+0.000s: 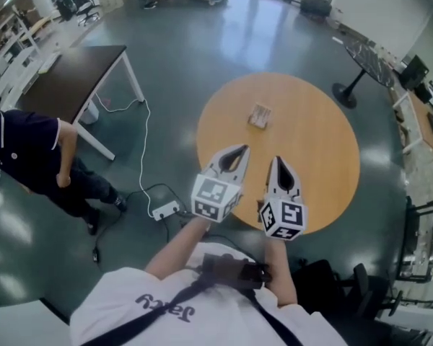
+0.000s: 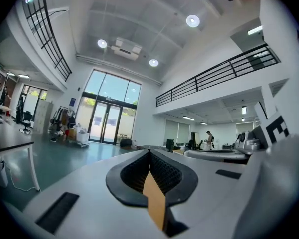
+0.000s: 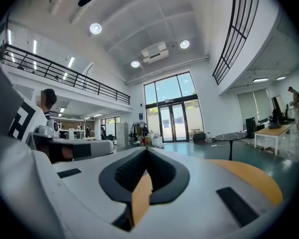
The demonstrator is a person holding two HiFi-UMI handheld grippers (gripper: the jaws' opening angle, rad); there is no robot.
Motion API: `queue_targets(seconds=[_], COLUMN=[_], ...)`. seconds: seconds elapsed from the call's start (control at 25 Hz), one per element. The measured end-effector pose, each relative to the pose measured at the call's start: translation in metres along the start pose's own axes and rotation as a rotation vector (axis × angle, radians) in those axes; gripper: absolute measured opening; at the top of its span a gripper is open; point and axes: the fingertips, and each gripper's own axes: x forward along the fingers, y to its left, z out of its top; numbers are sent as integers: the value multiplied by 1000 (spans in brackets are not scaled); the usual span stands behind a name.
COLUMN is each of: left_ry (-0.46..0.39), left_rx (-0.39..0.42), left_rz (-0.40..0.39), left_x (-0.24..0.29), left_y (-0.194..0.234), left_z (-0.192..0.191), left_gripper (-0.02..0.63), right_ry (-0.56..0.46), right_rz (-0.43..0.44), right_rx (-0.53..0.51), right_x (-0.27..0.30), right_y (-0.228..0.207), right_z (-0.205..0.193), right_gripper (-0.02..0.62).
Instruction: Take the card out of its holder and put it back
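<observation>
Over the round wooden table, white left gripper and right gripper, both pressed together.

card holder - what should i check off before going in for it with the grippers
1. Card holder on the round table: ok, it sits alone near the middle.
2. Card seated in the holder: cannot tell, too small in the head view.
3. Left gripper empty: ok, fingers together with nothing between them.
4. Right gripper empty: ok, the same.
5. Fingers apart enough to take the card: not ok, both grippers are shut.
6. Way to the holder: ok, only bare tabletop lies between it and the grippers.
7. Bystander: ok, stands well off to the left, away from the table.
</observation>
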Motion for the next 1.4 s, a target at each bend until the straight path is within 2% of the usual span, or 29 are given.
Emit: queue_targets(seconds=[0.2,0.44,0.56,0.76,0.96,1.16,1.4], left_ry=[9,42,57,55,127,176,222], left_rx=[-8,49,22,33,42,74,103], left_rz=[-57,-125,-155,-212,-236,-258,-304], left_x=[19,42,56,78,98,126,149], left_y=[38,68,72,75,88,92,112], left_z=[-1,-17,-27,-44,-73,-102,-117], left_gripper=[11,11,11,11,11,11,12], right_ry=[-3,26,48,89,123,197,234], right_rz=[-68,-160,-188,-194,-197,-149,-136], right_rx=[-18,-19,-20,12,48,50,70], right_x=[39,57,60,76,102,118,142], right_y=[3,-7,-16,-33,-45,-53,-68], right_z=[-2,-17,-24,-48,-67,-98,-113], right_gripper=[20,20,20,20,20,20,20])
